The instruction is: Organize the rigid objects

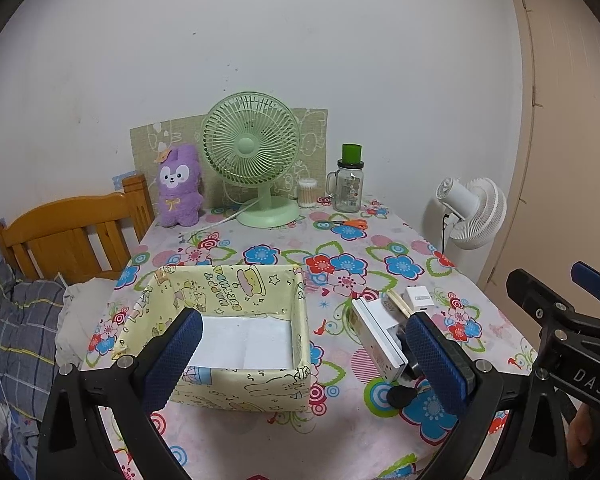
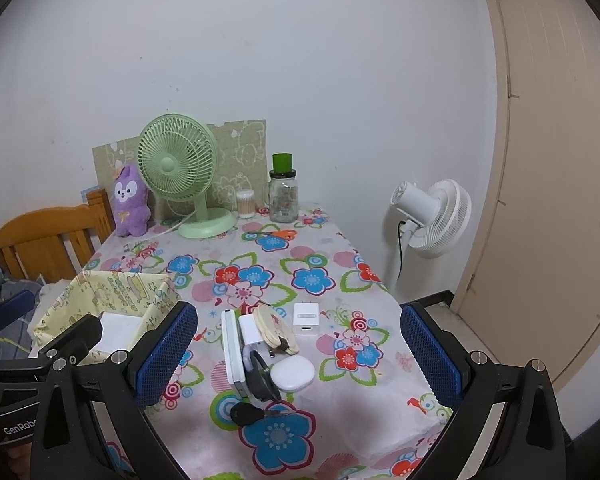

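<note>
Hovering: left tongs (image 1: 304, 356), right tongs (image 2: 300, 356) wide apart, empty | one box (image 1: 300, 304) | two chargers (image 2: 306, 318)

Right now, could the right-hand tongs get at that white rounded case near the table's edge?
Probably yes. The right tongs hang open with the white rounded case lying between their fingers' line of sight; nothing covers it, though a black ring touches its left side.

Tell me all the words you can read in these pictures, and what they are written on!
"HAPPY BIRTHDAY": printed on the inside wall of the yellow box.
"DAS": on the right hand-held gripper, seen at the edge of the left view.
"GenRob", cut off: on the left hand-held gripper, seen at the edge of the right view.
Print on the glass jar: too small to read.
Mark on the white charger: too blurred to read.
</note>
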